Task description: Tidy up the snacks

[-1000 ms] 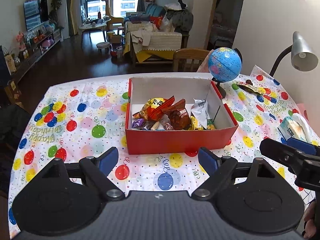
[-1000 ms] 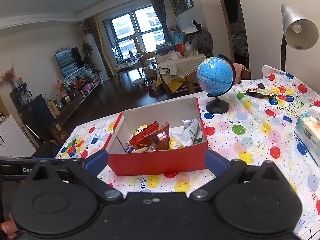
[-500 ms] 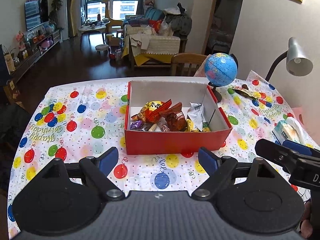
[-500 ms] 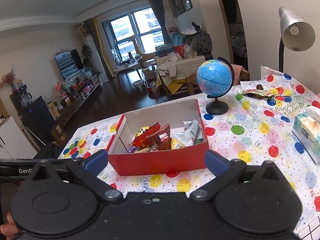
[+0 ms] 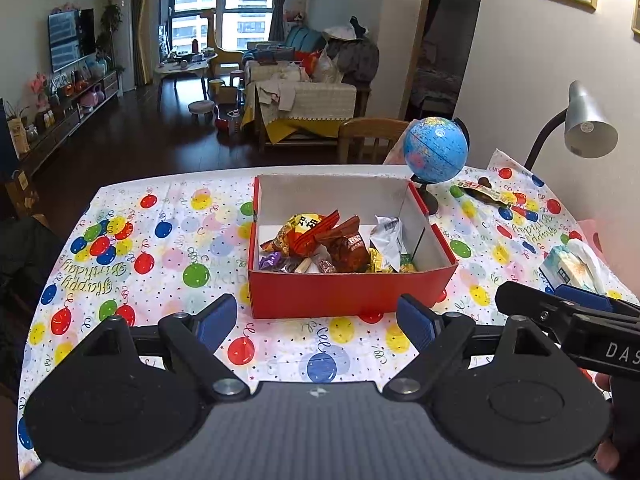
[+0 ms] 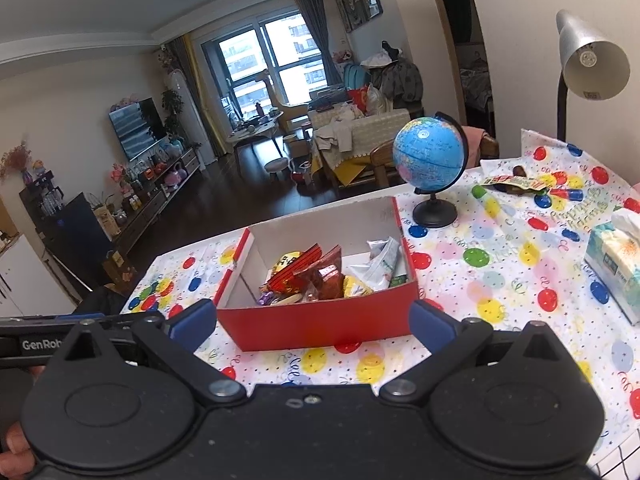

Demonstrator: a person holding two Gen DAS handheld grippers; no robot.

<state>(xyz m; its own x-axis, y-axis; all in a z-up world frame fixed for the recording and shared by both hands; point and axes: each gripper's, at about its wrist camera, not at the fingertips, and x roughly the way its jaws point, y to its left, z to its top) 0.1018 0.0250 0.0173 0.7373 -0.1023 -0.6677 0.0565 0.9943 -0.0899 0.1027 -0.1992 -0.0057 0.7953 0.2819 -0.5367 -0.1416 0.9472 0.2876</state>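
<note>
Snack box: a red cardboard box with a white inside [image 5: 348,292] is sitting open-topped on the table, straight ahead of both claws and just past their fingertips.
Snacks: a heap of crinkly foil and plastic wrappers [image 5: 334,246] is lying in the near half of the box; a yellow round pack, red-orange pouches, a brown pouch with "RED" readable, a silver-white sachet, and small purple and gold sweets are showing.
Left claw: the left black two-finger gripper with blue pads [image 5: 318,322] is hovering over the cloth, jaws spread wide with nothing between them.
Right claw: the right black two-finger gripper with blue pads [image 6: 312,326] is gaping wide too, empty, with the box framed between its fingers.
Lettering: "DAS" is showing on the right claw's body in the left view; "GenRob" is showing on the left claw's body in the right view.
Table cover: a glossy white cloth printed with coloured balloons [image 5: 168,248] is reading "Happy Birthday".
Beyond the box: a small blue globe on a black stand [image 6: 430,168] is standing ahead and to the right.
Right of the claws: a pale blue tissue pack [image 6: 614,260] is lying on the cloth; a grey metal desk lamp [image 6: 588,56] is leaning over it.
</note>
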